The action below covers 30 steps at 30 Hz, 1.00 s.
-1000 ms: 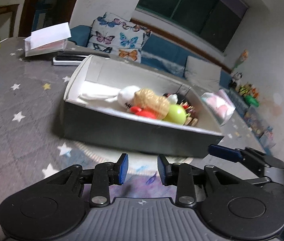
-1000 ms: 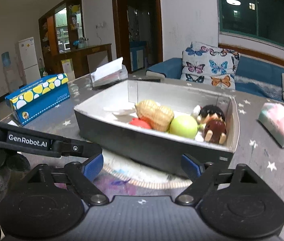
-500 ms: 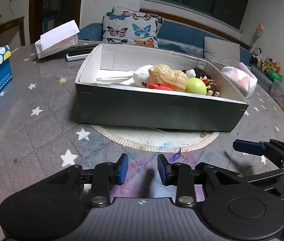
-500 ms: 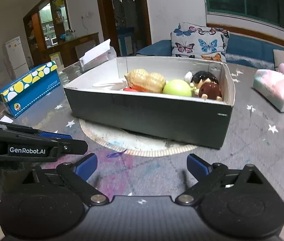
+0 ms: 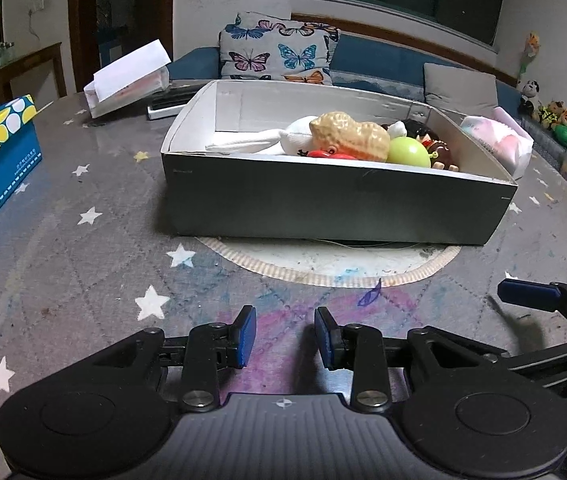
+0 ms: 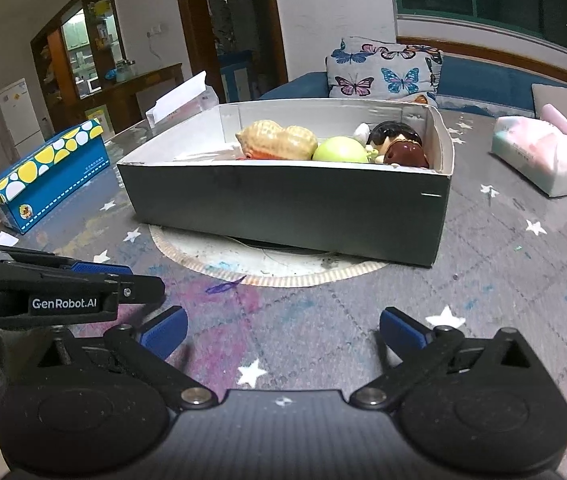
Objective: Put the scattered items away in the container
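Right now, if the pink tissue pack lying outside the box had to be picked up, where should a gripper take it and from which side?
Take the pink tissue pack across its narrow width near the middle, coming down from above. It lies flat on the table, apart from the box, so its top and sides are free. It looks soft, so a mid-body pinch should hold better than an end.

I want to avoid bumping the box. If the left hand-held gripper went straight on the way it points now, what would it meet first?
Probably the bare tablecloth just ahead of the left hand-held gripper, since it tilts downward; the round mat and the box lie farther on. Depth is unclear.
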Motion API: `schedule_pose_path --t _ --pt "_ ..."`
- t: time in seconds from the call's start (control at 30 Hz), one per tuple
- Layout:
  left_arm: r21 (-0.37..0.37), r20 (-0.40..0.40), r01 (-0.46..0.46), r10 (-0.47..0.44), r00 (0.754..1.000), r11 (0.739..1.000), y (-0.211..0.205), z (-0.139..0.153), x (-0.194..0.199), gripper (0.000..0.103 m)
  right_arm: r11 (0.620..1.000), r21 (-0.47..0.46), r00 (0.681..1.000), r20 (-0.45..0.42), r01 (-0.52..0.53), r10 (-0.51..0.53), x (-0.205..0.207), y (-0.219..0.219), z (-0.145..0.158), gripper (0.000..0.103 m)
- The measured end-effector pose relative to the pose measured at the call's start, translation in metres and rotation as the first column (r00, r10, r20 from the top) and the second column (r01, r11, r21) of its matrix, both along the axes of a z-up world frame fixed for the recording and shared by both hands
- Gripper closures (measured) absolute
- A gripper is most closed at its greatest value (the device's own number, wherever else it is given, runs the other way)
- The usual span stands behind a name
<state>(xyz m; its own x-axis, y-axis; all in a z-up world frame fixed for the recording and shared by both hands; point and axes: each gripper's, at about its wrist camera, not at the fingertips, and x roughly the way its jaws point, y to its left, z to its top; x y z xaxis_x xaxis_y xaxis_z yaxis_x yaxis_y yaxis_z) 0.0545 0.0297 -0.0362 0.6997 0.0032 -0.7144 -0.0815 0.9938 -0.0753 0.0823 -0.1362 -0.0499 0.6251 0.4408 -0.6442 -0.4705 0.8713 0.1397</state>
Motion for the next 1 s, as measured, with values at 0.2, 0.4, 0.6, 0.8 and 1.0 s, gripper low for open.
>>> schedule_pose_path --t 0.2,0.4,0.6,0.8,1.0 --pt "0.027 0.005 -0.008 0.008 1.0 1.0 -0.004 -0.001 -0.002 0.068 1.0 0.007 1.0 -0.006 0.019 -0.019 -0.001 -0.001 -0.001 0.0" --pt "0.041 0.007 -0.012 0.012 1.0 0.999 -0.007 -0.002 -0.005 0.068 1.0 0.0 1.0 -0.005 0.026 -0.026 -0.006 0.0 -0.005 0.0" --pt "0.061 0.012 -0.016 0.016 1.0 0.998 -0.01 -0.002 -0.009 0.068 0.999 -0.021 0.999 0.008 0.035 -0.035 -0.009 0.002 -0.008 0.0" --pt "0.077 0.014 -0.017 0.016 1.0 0.997 -0.012 -0.003 -0.014 0.068 0.999 -0.027 0.999 0.014 0.046 -0.046 -0.013 0.002 -0.009 0.0" --pt "0.107 0.022 -0.02 0.017 1.0 0.994 -0.016 -0.003 -0.019 0.069 0.998 -0.039 0.999 0.02 0.051 -0.05 -0.017 0.002 -0.01 0.0"
